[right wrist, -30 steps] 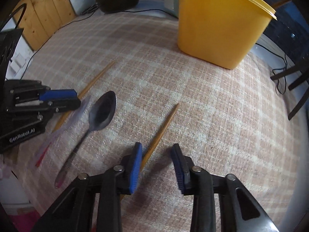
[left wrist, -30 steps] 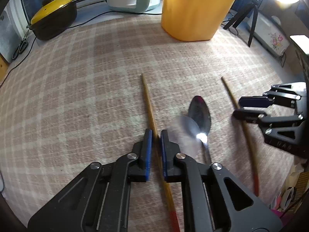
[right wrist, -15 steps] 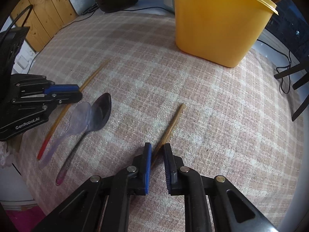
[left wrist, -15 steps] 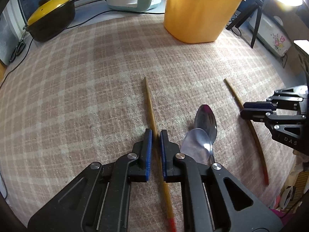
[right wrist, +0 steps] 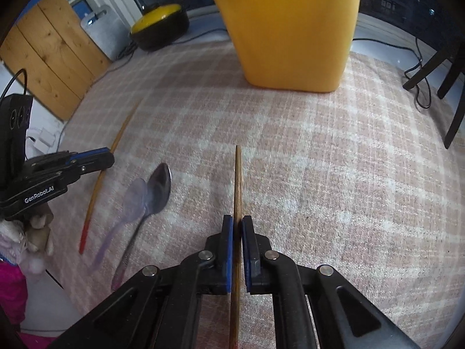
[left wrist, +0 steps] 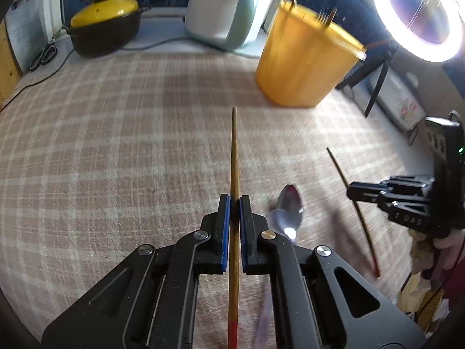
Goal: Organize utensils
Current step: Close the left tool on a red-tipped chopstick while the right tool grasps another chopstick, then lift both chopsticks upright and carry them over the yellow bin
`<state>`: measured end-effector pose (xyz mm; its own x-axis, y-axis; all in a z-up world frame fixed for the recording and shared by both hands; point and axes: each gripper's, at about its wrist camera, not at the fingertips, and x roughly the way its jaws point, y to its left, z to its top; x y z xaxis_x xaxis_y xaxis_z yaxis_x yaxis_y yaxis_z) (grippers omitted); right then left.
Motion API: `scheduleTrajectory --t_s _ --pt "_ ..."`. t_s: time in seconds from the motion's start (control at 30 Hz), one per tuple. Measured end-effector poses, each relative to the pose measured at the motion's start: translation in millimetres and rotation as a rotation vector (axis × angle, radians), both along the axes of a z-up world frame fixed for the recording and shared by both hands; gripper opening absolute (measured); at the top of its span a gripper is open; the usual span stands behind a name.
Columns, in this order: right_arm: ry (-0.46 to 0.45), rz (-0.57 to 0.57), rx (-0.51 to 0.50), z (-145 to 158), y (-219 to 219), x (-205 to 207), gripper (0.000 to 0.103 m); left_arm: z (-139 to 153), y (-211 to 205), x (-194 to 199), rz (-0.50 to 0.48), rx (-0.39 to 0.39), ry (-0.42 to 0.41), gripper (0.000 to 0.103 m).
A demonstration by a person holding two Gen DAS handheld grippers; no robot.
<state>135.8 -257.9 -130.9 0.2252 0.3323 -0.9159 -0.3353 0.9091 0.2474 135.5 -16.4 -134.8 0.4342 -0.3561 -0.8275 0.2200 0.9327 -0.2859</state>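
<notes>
The worktop (left wrist: 116, 151) is covered by a pink-and-cream checked cloth (right wrist: 334, 160) that fills most of both views. A tall yellow tub (right wrist: 290, 35) stands on the cloth at the upper middle of the right wrist view and at the upper right of the left wrist view. A metal spoon (right wrist: 158, 186) lies on the cloth at the lower left of the right wrist view, with a clear plastic spoon (right wrist: 132, 200) just to its left, their bowls overlapping. Beyond the cloth's far edge, on bare worktop, sit a black pot with a yellow lid (left wrist: 106, 26) and a pale green appliance (left wrist: 221, 11), with a pair of scissors (left wrist: 43, 55) at the left edge.
</notes>
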Motion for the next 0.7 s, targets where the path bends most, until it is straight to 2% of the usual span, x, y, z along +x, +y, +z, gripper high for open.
scheduleTrajectory --t_s 0.4,0.7 --pt "-0.125 -0.039 0.043 44 -10 -6 0.003 44 -1 -9 -0.006 -0.038 -0.103 0.004" --pt "-0.236 -0.034 0.027 74 -8 -9 0.003 63 -8 -7 -0.026 -0.043 -0.151 0.004"
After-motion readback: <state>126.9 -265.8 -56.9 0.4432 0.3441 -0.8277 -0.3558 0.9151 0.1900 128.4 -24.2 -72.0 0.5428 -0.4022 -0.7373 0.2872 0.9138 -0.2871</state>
